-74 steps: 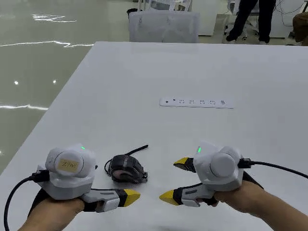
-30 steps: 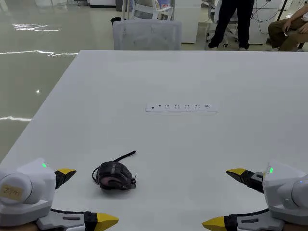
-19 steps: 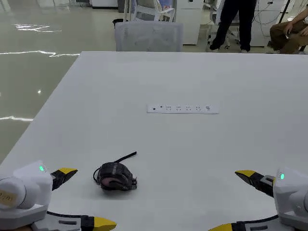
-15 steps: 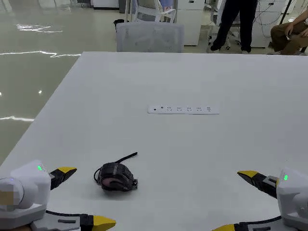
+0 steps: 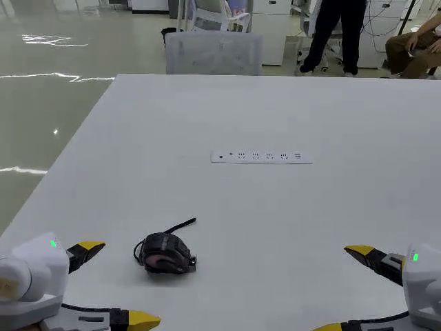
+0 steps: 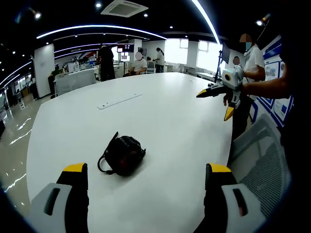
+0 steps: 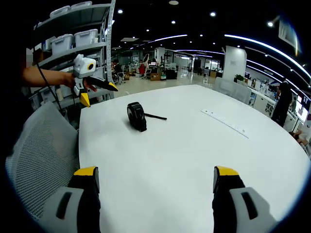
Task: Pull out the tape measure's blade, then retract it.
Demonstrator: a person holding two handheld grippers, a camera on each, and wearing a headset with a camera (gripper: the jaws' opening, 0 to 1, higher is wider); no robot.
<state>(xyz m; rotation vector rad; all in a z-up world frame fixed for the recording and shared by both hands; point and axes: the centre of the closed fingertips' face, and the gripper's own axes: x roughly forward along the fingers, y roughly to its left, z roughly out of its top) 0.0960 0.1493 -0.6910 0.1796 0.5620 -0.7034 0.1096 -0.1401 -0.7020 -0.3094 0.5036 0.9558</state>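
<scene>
The black tape measure [image 5: 164, 254] lies on the white table [image 5: 275, 110] near its front left, its blade wound in and a black wrist strap trailing behind it. My left gripper [image 5: 116, 283] stands open just left of it, yellow tips spread, nothing between them. My right gripper [image 5: 343, 289] is open far to the right, well apart from it. In the left gripper view the tape measure [image 6: 124, 154] sits just ahead of my open left gripper [image 6: 146, 170]. In the right gripper view the tape measure [image 7: 137, 115] lies far ahead of my open right gripper [image 7: 156, 171].
A white power strip [image 5: 262, 157] lies flat mid-table. A grey mesh chair [image 5: 213, 52] stands at the far edge, with people [image 5: 337, 27] beyond it. The table's left edge [image 5: 62, 165] runs close to the tape measure.
Both grippers have spread outward from the tape measure and dropped toward the bottom corners; the camera has tilted up. The tape measure stays where it was.
</scene>
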